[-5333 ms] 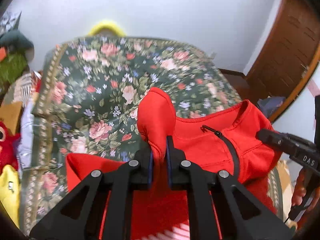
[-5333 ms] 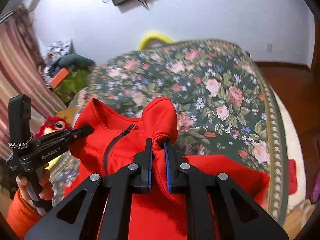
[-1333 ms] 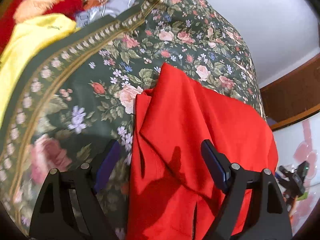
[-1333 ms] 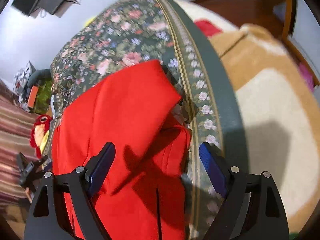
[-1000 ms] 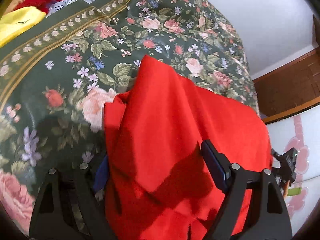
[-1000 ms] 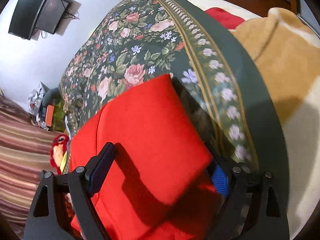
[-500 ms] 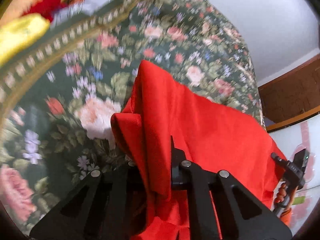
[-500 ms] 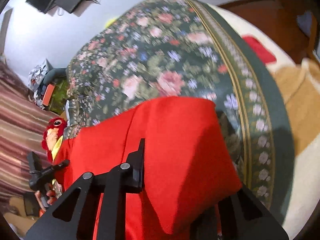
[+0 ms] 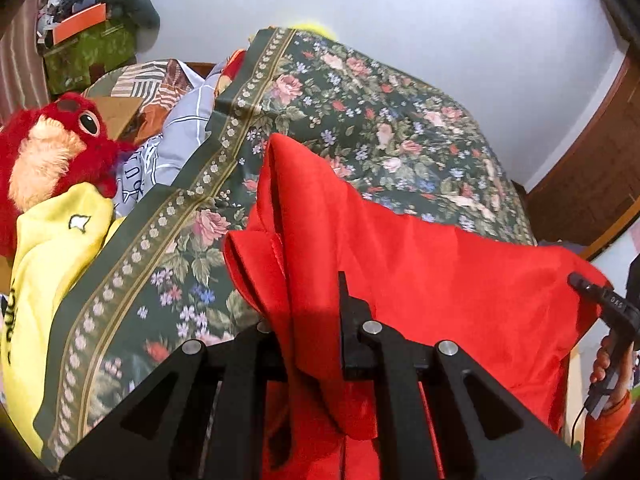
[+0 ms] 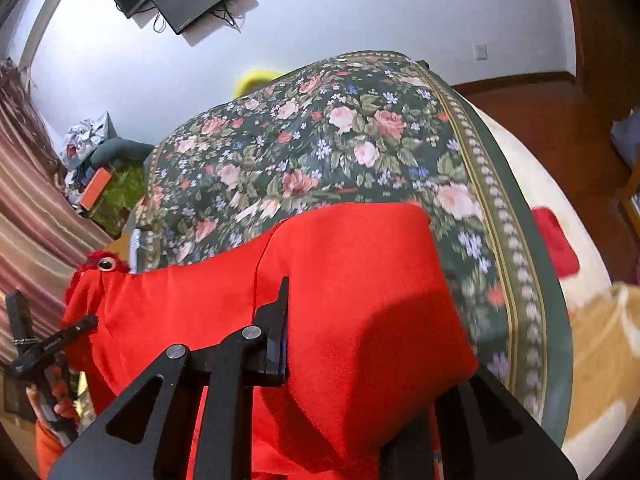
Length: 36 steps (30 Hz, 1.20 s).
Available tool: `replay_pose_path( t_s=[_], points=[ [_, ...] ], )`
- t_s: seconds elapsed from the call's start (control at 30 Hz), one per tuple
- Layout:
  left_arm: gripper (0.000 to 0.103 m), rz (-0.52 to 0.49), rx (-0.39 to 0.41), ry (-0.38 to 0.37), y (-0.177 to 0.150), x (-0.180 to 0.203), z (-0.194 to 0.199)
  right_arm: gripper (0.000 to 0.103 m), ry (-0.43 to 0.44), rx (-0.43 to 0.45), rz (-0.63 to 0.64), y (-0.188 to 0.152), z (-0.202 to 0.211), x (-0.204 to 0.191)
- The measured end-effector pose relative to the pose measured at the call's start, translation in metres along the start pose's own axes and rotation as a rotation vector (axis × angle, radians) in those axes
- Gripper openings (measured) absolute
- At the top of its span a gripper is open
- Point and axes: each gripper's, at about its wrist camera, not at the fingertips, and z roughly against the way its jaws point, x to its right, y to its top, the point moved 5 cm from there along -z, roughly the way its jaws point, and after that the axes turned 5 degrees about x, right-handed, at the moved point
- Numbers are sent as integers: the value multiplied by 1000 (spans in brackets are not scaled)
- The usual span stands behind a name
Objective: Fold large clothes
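Both the left gripper (image 9: 310, 320) and right gripper (image 10: 352, 320) pinch the bright red fabric garment (image 9: 400, 264) above the floral bedspread (image 9: 380, 128), mid-fold; next, carry it toward twelve o'clock.

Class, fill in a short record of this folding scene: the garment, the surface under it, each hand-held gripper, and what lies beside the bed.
garment: red garment, bunched and raised
surface: floral bedspread
left hand-held gripper: shut on a fold of the red garment
right hand-held gripper: shut on the red garment; cloth hides one finger
beside bed: red plush toy, yellow cloth
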Motion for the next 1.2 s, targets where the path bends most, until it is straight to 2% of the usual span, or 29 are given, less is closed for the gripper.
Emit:
replay_pose_path(
  t_s=[0.17, 0.37, 0.43, 0.5, 0.57, 0.6, 0.63, 0.8, 1.0, 1.03, 1.1, 1.2],
  points=[
    [10, -6, -15, 30, -1, -9, -24, 18, -21, -32, -17, 3, -28, 15],
    [14, 27, -67, 57, -12, -28, -53, 21, -22, -63, -52, -7, -45, 34],
    [16, 39, -79, 83, -16, -35, -62, 24, -22, -59, -50, -8, -45, 38],
    [16, 45, -91, 114, -20, -42, -69, 33, -25, -52, -63, -9, -44, 40],
    [16, 43, -95, 179, -24, -52, -71, 38, -48, -53, -83, -11, -41, 45],
    [16, 44, -98, 187, -27, -55, -71, 44, -68, -63, -88, -12, -39, 48],
    [16, 48, -105, 183, -28, -57, -70, 46, -82, -70, -91, -12, -38, 50],
    [16, 22, -103, 201, -31, -60, -44, 48, -174, -87, -66, -14, -14, 53],
    [17, -26, -63, 162, -24, -41, 11, 53, -201, -64, 9, -14, 36, 33],
    [17, -31, -53, 153, -22, -38, 20, 57, -205, -57, 30, -14, 46, 27],
    [21, -39, -27, 132, -20, -29, 44, 71, -200, -43, 56, -14, 62, 15],
    [32, -45, 11, 104, -19, -18, 75, 76, -172, 2, 92, -14, 94, -6]
  ],
)
